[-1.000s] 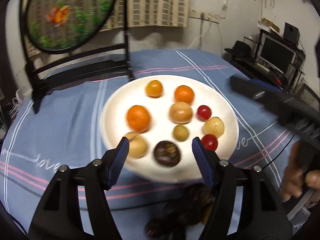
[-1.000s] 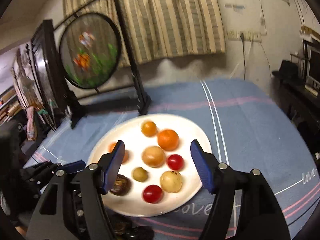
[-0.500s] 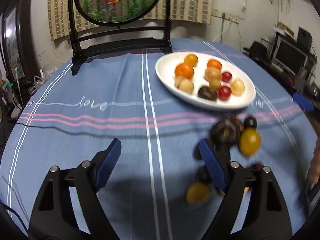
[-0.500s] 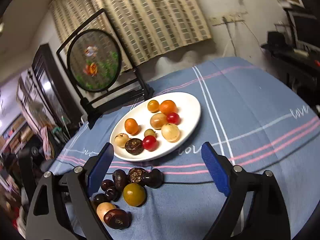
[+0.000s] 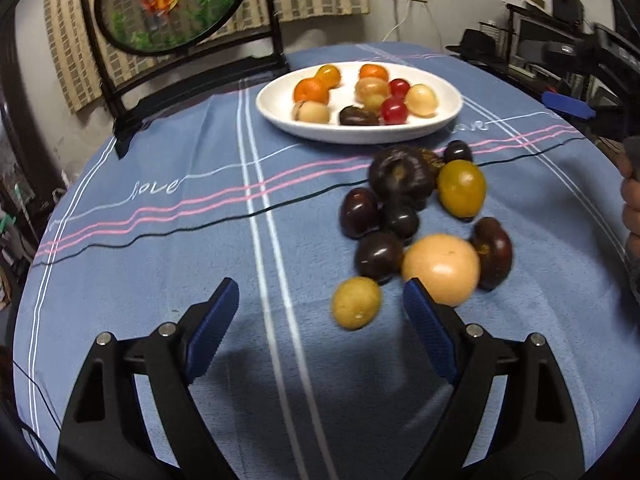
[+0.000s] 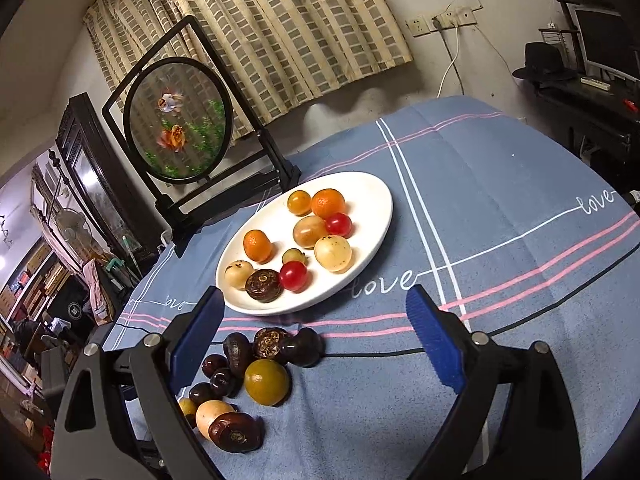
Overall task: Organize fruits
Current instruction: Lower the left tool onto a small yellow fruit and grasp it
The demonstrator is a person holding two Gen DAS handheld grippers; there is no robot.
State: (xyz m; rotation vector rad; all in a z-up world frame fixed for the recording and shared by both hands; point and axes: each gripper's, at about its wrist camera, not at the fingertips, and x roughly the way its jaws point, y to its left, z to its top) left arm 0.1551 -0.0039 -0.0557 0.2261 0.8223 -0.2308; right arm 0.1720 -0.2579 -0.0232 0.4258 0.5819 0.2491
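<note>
Presently we note the bench (image 6: 500,184) under a blue cloth, bearing a white plate (image 6: 376,216) of fruits, a loose fruit pile (image 5: 416,216) just before it; left gripper (image 5: 320,312) and right gripper (image 6: 312,324), jaws just widened, stand apart and empty.

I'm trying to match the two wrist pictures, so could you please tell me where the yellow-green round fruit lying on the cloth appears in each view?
Left wrist view: the yellow-green fruit sits right of centre, beside the big dark fruit.
Right wrist view: the yellow-green fruit sits low and left of centre, below the dark fruits.
Shared landmark: the white plate of fruit, just beyond it in both.
</note>
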